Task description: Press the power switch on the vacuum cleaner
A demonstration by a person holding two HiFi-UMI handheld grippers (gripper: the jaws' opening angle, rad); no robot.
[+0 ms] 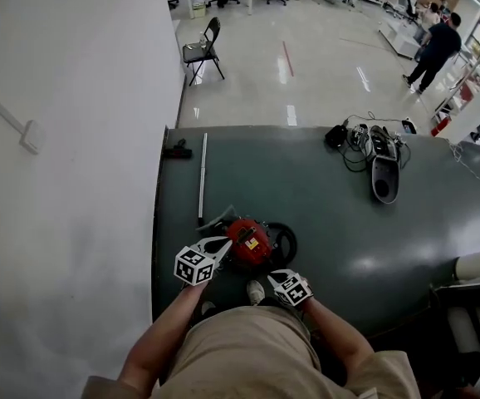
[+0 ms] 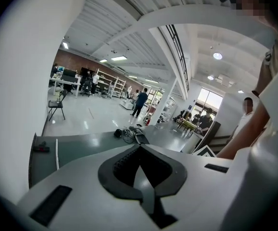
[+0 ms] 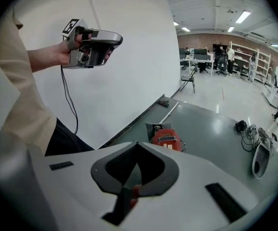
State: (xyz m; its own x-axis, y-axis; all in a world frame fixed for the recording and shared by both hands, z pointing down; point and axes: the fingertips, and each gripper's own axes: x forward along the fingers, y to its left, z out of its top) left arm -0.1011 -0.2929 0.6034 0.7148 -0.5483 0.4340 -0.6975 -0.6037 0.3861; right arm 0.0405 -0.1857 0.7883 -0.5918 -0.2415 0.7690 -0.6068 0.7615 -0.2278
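Red vacuum cleaner (image 1: 248,241) sits at the near-left of the green table (image 1: 323,198), right in front of me. I can't pick out the switch from here. Left gripper (image 2: 140,147) and right gripper (image 3: 136,144) are both pressed together, empty, and clear of the vacuum.

Risk: an off-centre poke misses the switch and shoves the body towards the near edge.

Metal tube (image 1: 202,177) lies beside it, cables (image 1: 360,140) at the far right. White wall (image 1: 66,140) on the left, open workshop floor and a folding chair (image 1: 203,50) beyond.

no readable text or numbers anywhere. yellow sticker (image 1: 252,243) on the red vacuum cleaner (image 1: 242,233), just ahead of the left gripper (image 1: 221,246), too small to read. marker cubes (image 1: 194,265) show only black-white squares.
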